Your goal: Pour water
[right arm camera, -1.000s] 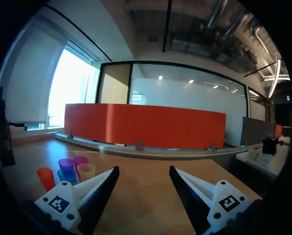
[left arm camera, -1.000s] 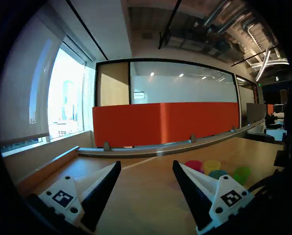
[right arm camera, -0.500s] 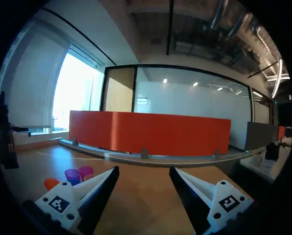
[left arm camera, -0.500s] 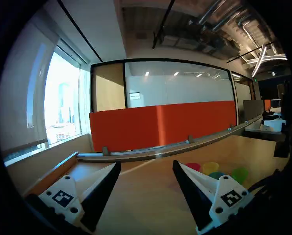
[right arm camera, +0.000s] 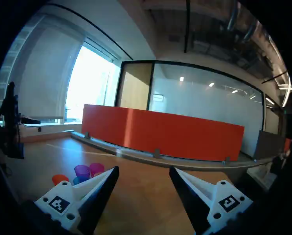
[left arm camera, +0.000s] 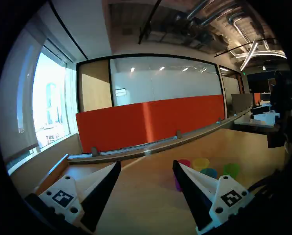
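Both cams ride low and close over the wooden table [left arm camera: 146, 203], tilted a bit upward and facing the orange divider [left arm camera: 146, 121] across it. Left gripper view has the colored cups [left arm camera: 202, 166] nearby on its right, right gripper view has them low on its left. Shared stuff: table, cups, divider, bright window [left arm camera: 48, 109].

White hand-held grippers [left arm camera: 146, 164] [right arm camera: 144, 169], black-edged fingers [left arm camera: 101, 192], square patterned tags [left arm camera: 63, 198].

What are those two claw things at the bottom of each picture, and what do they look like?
They are the left gripper and right gripper. Each has two white wedge-shaped fingers tapering to points, with black inner faces. Every finger carries a square black-and-white marker tag and small dark holes.
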{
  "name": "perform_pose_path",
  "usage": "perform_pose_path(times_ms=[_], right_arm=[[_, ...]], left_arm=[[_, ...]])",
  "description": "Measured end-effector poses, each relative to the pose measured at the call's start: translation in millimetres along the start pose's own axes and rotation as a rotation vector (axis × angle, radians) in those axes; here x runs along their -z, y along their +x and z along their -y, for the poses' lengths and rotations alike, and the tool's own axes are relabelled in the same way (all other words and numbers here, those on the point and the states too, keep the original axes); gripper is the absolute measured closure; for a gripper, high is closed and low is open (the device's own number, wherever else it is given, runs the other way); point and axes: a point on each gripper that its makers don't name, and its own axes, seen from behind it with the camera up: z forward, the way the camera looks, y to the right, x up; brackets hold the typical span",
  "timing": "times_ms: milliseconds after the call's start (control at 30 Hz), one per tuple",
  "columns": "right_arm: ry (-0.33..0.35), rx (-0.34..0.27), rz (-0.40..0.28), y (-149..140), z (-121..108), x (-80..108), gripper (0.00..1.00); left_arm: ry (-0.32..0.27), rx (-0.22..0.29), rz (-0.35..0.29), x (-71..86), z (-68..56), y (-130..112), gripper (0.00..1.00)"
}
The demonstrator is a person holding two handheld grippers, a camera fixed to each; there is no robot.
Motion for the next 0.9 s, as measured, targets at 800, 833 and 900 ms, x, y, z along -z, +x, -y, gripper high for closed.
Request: perform_pose_path(times_ms=[800, 833, 900], right_arm=[[0.286, 0.092, 0.129, -28, 48, -7.2, 0.0], [0.294, 0.094, 0.131, -28, 49, -7.5, 0.0], [0.311, 0.1, 0.135, -29, 53, -7.9, 0.0]], left_arm=[[-0.237, -0.054, 0.097, -20.4, -52.3, -32, 0.02], [-0.245, -0.054, 0.1, -20.6, -54.4, -33, 0.02], [-0.261, -0.052, 0.106, -20.9, -58.7, -36, 0.02]])
